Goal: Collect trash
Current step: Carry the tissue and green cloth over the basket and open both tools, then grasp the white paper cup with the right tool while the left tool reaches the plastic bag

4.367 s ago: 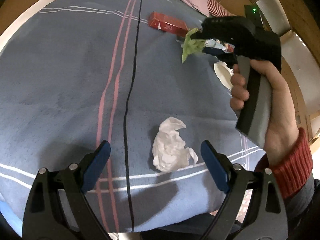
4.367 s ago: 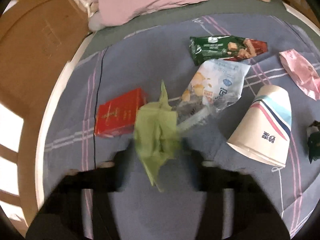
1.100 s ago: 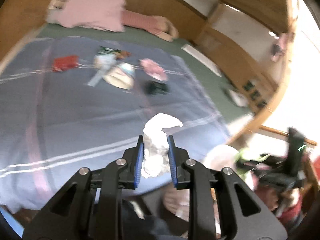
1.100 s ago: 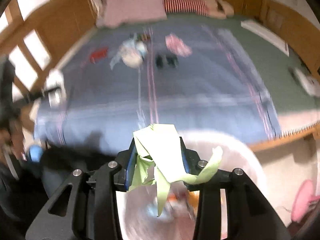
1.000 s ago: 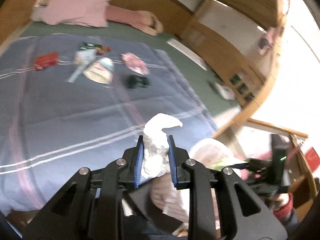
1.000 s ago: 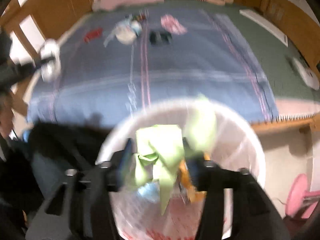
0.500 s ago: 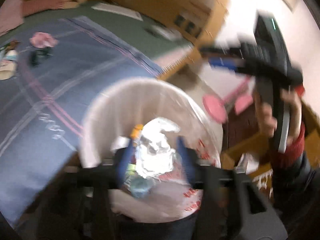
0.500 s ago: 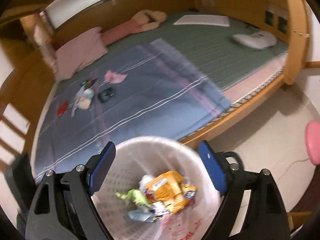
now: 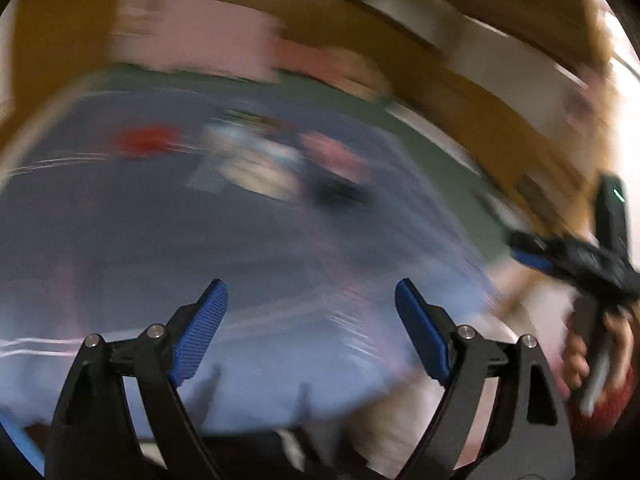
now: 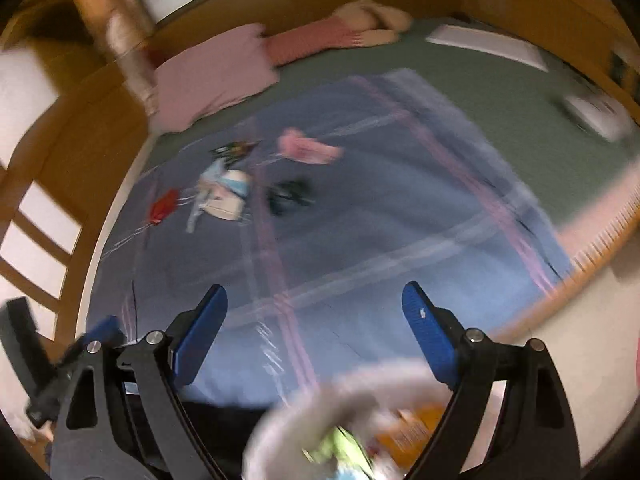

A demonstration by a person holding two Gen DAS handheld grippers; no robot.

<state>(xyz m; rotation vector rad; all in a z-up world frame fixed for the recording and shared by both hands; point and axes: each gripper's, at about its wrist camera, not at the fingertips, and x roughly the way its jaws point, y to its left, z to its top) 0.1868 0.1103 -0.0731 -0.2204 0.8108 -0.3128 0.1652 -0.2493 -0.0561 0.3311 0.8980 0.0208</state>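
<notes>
Both views are motion-blurred. My left gripper [image 9: 312,328] is open and empty over the near edge of the blue striped blanket [image 9: 160,240]. My right gripper [image 10: 314,336] is open and empty above the white trash bin [image 10: 352,384], where green and orange trash [image 10: 340,450] lies inside. Far off on the blanket lie a red packet [image 10: 163,205], a paper cup [image 10: 228,196], a pink wrapper [image 10: 306,148], a dark item [image 10: 290,194] and a green packet [image 10: 234,148]. The right gripper also shows at the right edge of the left wrist view [image 9: 532,258].
The bed has a wooden frame [image 10: 600,264] and a green sheet [image 10: 520,92] beyond the blanket. A pink pillow [image 10: 212,76] and a striped cushion [image 10: 320,40] lie at the head. A pale floor [image 10: 580,308] lies to the right of the bed.
Both grippers have let go of their trash into the bin; the left dropped the white tissue, the right the green wrapper. Both now swing back up towards the bed.
</notes>
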